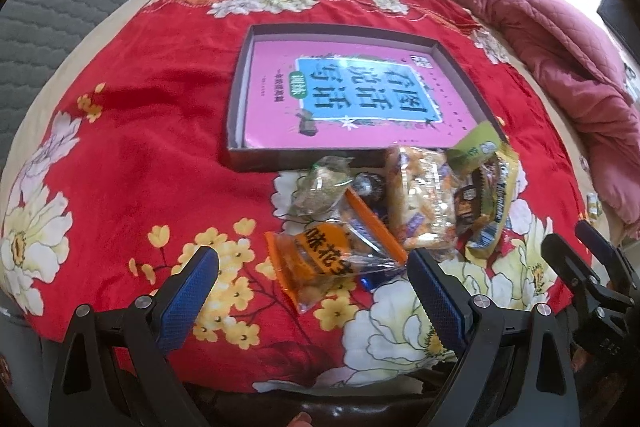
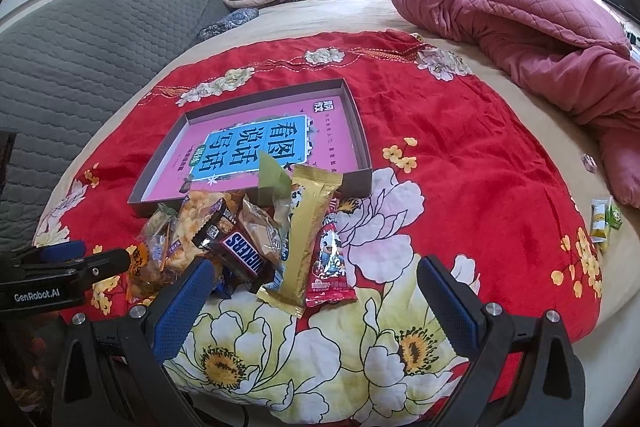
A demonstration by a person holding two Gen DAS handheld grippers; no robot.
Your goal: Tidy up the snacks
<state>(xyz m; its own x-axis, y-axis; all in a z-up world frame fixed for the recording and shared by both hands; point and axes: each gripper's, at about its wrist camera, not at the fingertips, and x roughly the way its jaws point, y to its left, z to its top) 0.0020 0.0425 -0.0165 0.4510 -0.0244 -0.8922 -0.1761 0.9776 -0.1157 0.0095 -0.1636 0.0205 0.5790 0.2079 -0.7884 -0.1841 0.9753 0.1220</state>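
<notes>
One shallow dark cardboard box tray (image 1: 240,99) lay on the red floral bedcloth (image 1: 152,131), and inside it one pink book with a blue title panel (image 1: 360,95) covered the bottom. The snacks sat in a single heap (image 1: 400,211) on the cloth, touching the tray's near wall; none was inside the tray.

In the heap, these could be counted: one orange-labelled clear packet (image 1: 324,263), one clear bag of mixed crackers (image 1: 424,199), one brown Snickers bar (image 2: 244,253), one long gold wrapper (image 2: 308,239), one red stick packet with a cartoon figure (image 2: 330,259) and one green wrapper (image 2: 272,183). Others lay beneath, too jumbled to count.

Two small packets (image 2: 604,221) lay well apart at the cloth's right edge, near one crumpled pink quilt (image 2: 540,27).

The left gripper (image 1: 314,301) hovered with jaws wide apart and empty, the orange-labelled packet between its fingers. The right gripper (image 2: 314,307) was likewise spread and empty, just before the gold wrapper.
</notes>
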